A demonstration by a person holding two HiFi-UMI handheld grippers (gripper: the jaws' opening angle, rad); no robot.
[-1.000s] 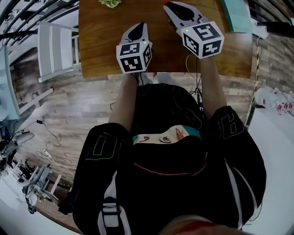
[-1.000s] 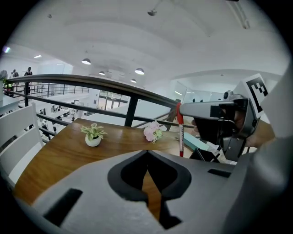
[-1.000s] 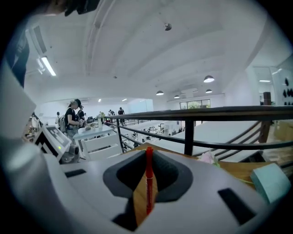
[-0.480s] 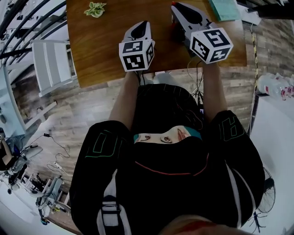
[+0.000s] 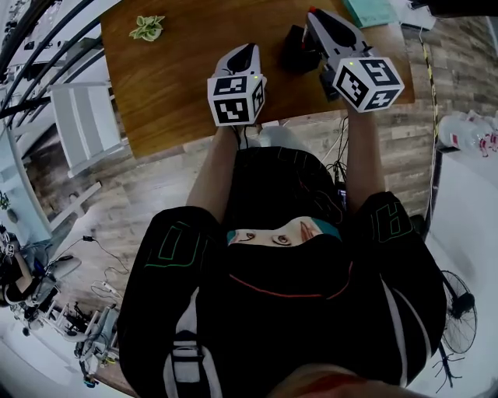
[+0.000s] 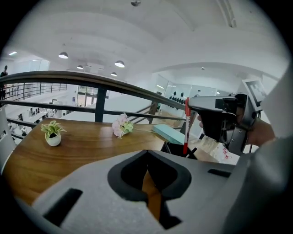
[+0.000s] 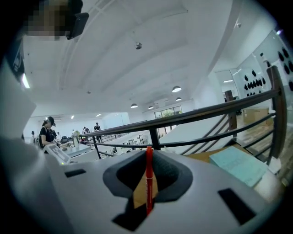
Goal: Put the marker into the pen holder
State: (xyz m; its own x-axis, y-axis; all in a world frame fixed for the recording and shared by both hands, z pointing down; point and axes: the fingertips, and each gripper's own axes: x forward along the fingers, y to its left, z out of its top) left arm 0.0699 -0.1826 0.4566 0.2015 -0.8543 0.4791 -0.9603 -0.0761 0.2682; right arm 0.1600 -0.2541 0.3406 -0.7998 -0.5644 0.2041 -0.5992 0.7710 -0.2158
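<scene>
Right gripper (image 7: 149, 187), clamping the red marker (image 6: 186, 124) upright, has moved over the pen holder (image 5: 298, 48), apparently poised for the drop; left gripper (image 5: 238, 57) idles closed, empty.

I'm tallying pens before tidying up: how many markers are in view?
1: the red marker, upright and clamped in the right gripper, near the black pen holder. Others may be hidden inside the holder.

Plant (image 5: 147, 27) at left on table (image 5: 171, 93), pen holder (image 5: 296, 50) at right, book (image 5: 370, 11) behind it
</scene>
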